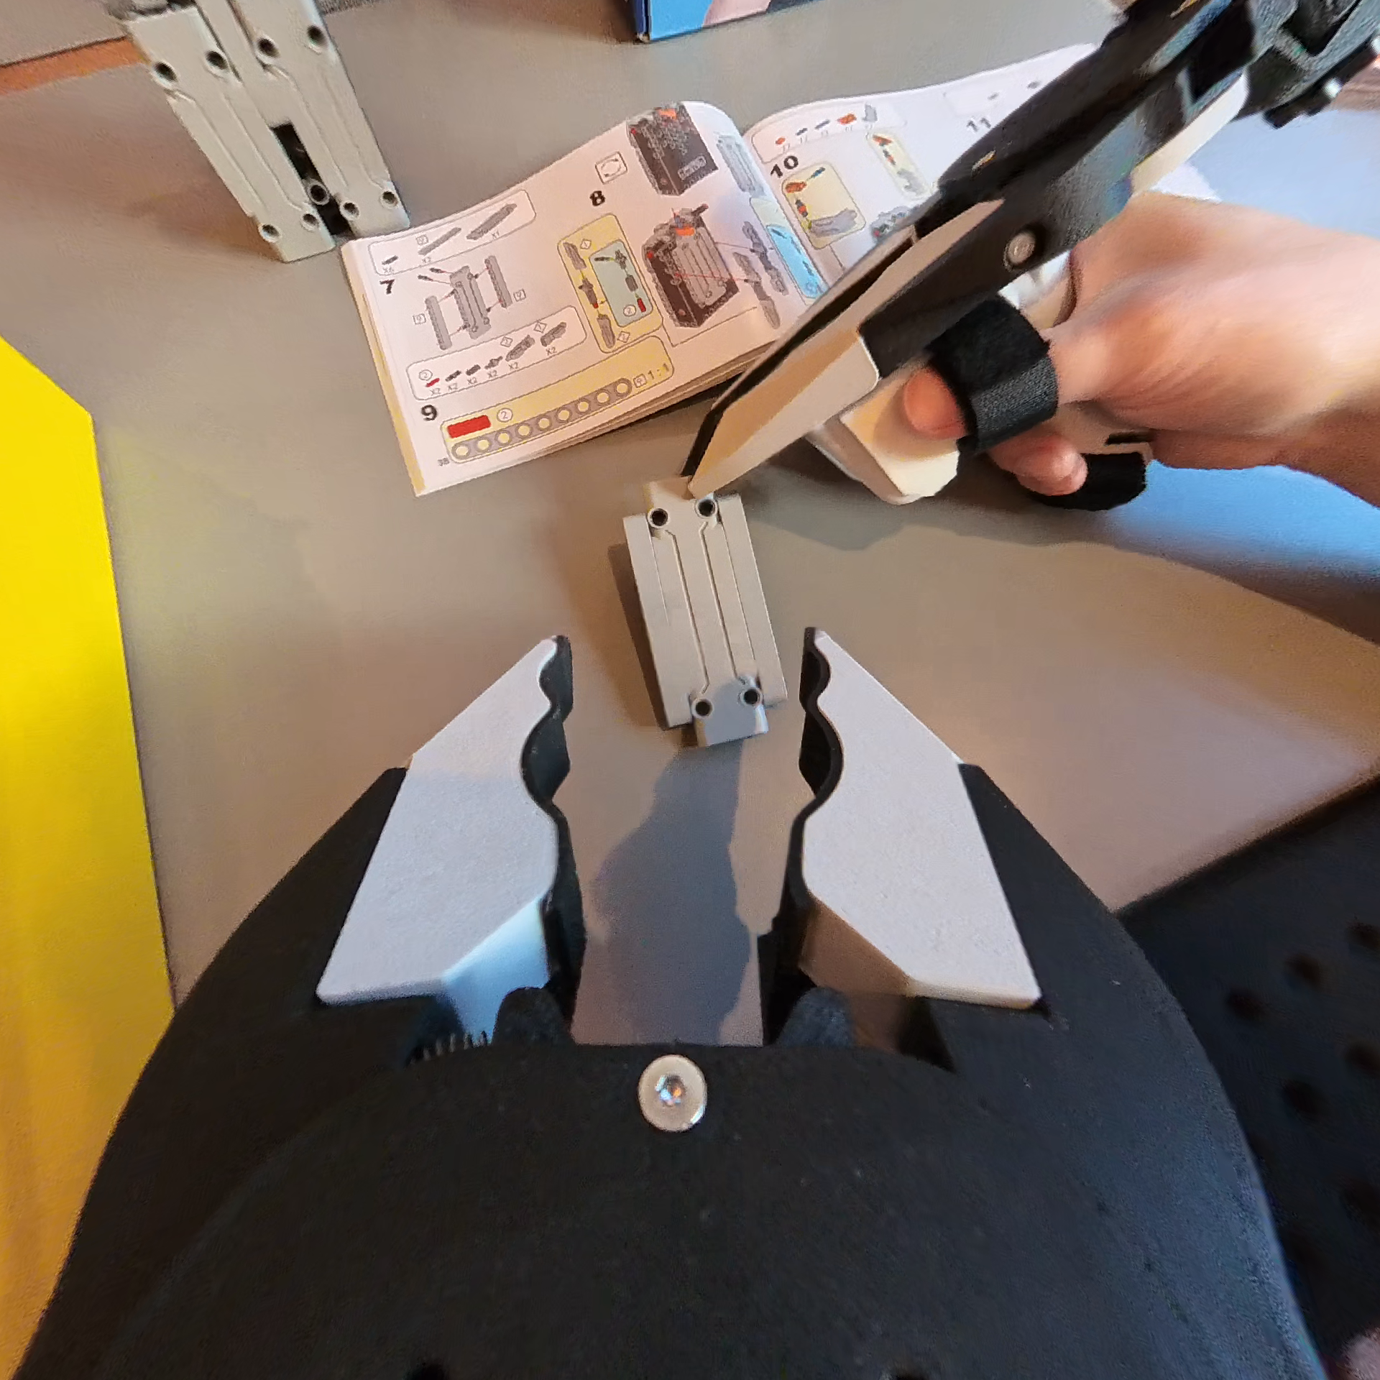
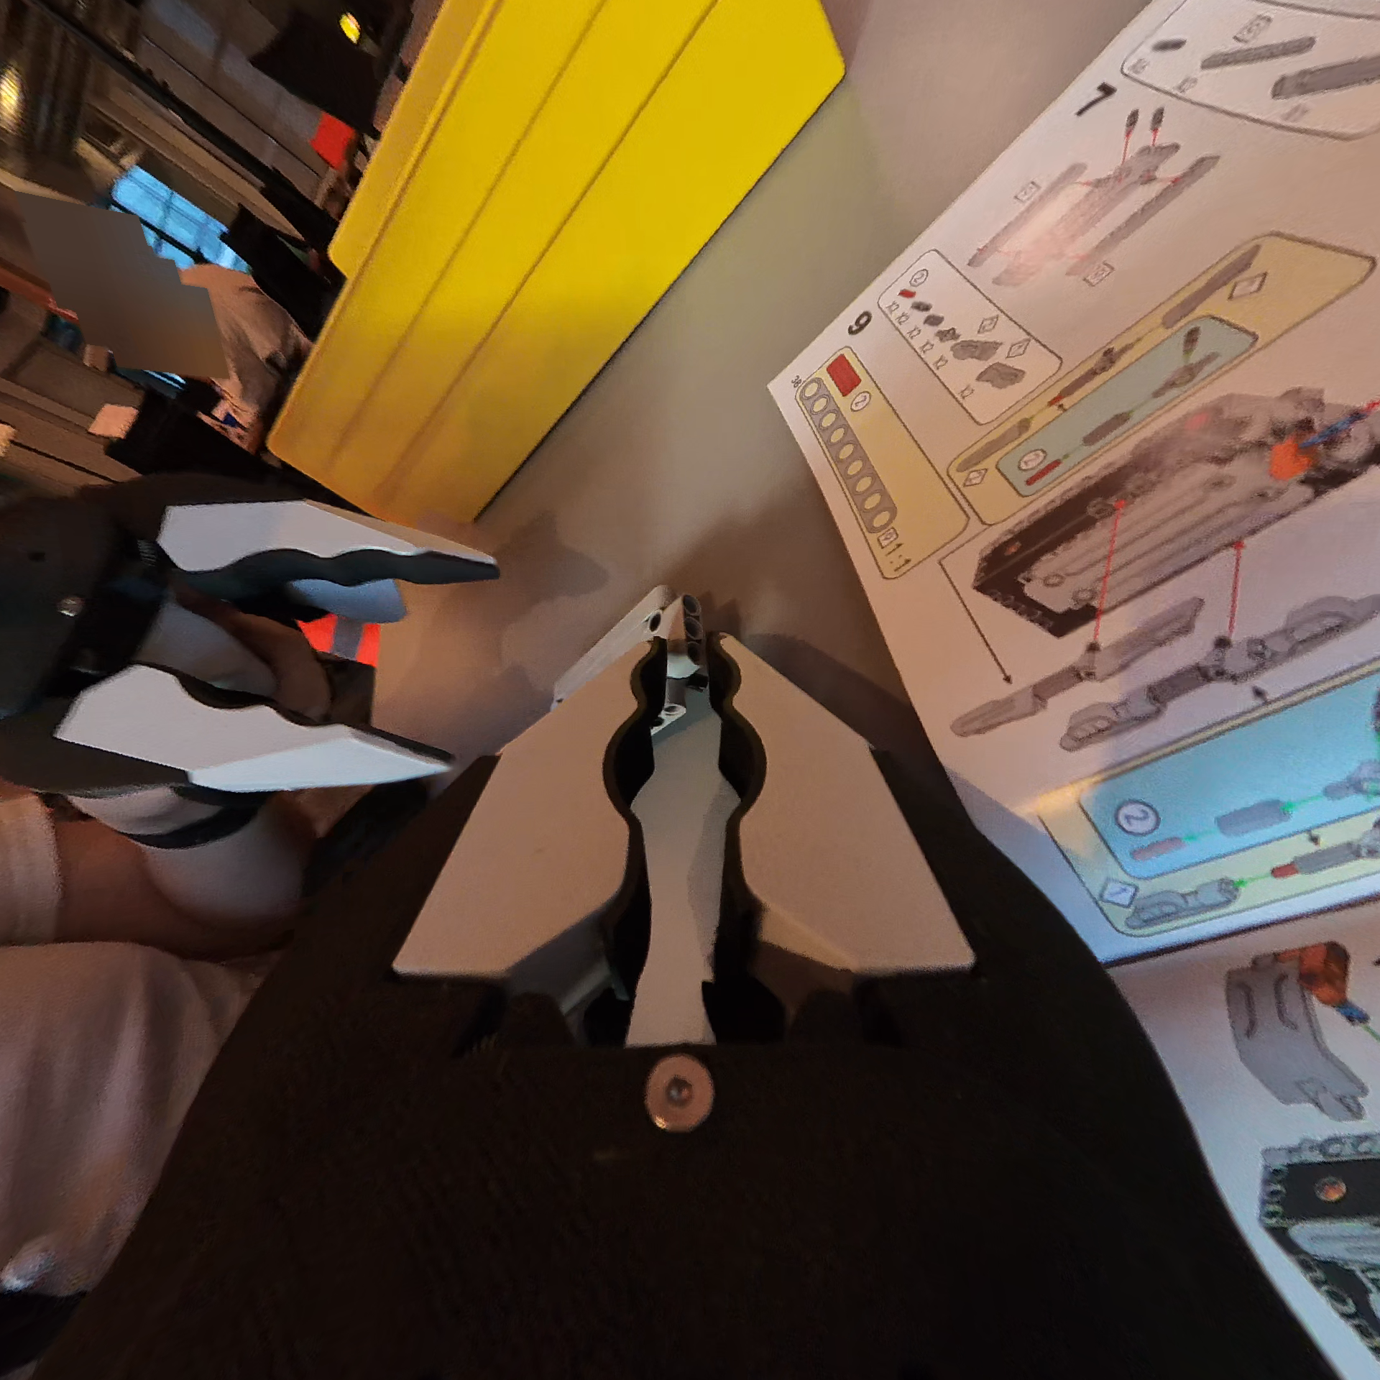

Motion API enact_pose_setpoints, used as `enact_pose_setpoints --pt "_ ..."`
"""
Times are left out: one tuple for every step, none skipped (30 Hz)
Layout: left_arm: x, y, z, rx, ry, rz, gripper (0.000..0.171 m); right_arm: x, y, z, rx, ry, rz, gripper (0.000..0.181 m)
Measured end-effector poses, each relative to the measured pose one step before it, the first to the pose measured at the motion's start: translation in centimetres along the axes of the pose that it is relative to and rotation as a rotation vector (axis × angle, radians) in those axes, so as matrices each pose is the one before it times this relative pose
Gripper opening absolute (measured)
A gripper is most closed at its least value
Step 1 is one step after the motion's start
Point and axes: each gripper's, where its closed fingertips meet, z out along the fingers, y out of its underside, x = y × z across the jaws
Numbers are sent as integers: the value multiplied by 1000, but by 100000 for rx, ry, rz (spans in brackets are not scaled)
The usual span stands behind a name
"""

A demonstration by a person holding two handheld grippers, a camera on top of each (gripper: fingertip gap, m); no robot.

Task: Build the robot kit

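Left wrist view: the grey panel [image 1: 702, 620] lies mid-tabletop, long axis running away from the spread left gripper [image 1: 683, 664], just beyond its tips. The right gripper [image 1: 698, 485], nearly closed, pinches the panel's far end beside the booklet [image 1: 523, 314].

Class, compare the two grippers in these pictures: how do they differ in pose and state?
The left gripper is open, fingers spread, and short of the grey panel; the right gripper is nearly closed, its tips at the panel's far end. The left holds nothing; whether the right grips the panel is unclear. Both have pale fingers on black bodies.
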Motion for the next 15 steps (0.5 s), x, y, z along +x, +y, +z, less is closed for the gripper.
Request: enact_pose_setpoints --pt "-189 -14 -446 540 151 -670 59 130 42 114 -1165 2269 -3411 13" --pt "-217 -52 -395 723 80 -722 58 357 56 67 -1290 3747 -3086 14" --pt "-213 -77 -337 824 161 -823 57 255 -16 68 -551 3028 -2828 16" --pt "-232 -62 -282 626 139 -799 57 -34 -39 62 -143 1097 -2610 19" --pt "-268 -69 -259 418 -75 -802 57 -124 0 -4 -134 400 -2204 22" --pt "-257 -136 -305 705 -55 -789 57 -197 -135 -177 768 161 -2214 23" --pt "-203 -233 -366 1178 207 -803 56 -236 -421 -474 2855 597 -2988 23" --pt "-123 -332 -440 1630 481 -818 56 -235 -591 -808 3816 1281 -3813 22" --pt "-83 -395 -531 1907 545 -658 55 -267 -791 -1151 4809 1848 -5208 22" --pt "-140 -437 -611 2222 121 -311 55 -119 -994 -1459 5477 3267 -6799 21" --pt "-280 -481 -689 2478 -770 149 54 176 -1056 -1683 4773 5016 -7657 21" --pt "-458 -482 -730 2434 -1724 473 54 518 -1112 -1808 4187 6318 -8051 21" --pt "-521 -496 -777 2232 -1964 801 54 853 -1150 -1794 4134 7134 -7488 21" --pt "-563 -520 -785 2245 -1894 1055 53 1046 -1016 -1674 3724 6915 -5432 21" --pt "-644 -503 -788 2174 -2095 993 53 951 -705 -1513 3007 5068 -2255 21"
